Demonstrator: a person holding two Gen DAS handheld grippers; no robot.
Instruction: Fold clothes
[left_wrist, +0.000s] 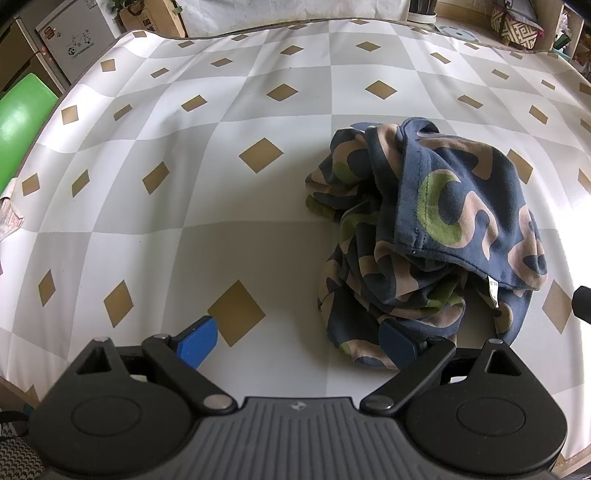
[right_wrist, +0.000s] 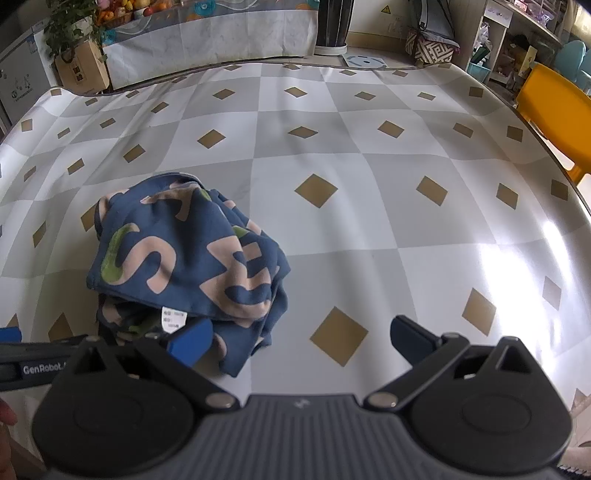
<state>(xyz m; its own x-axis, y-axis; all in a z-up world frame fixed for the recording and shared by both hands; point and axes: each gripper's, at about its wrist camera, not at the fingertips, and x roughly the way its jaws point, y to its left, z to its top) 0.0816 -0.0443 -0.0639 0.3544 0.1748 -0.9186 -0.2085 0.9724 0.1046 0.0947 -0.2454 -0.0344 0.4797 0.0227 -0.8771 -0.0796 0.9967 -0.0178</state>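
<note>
One crumpled soft navy garment (left_wrist: 424, 236) | glossy checked tablecloth (left_wrist: 221, 110) | both hand-held grippers spread, empty

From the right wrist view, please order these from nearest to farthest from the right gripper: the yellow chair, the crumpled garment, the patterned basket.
1. Crumpled garment: just ahead-left of the right gripper, on the tablecloth.
2. Yellow chair: at the table's right edge.
3. Patterned basket: beyond the table's far edge.

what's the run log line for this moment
stage: pre-grasp | left gripper: open, empty | right gripper: open, empty | navy letter-print garment: crumpled heap on checkered tablecloth, unfolded
</note>
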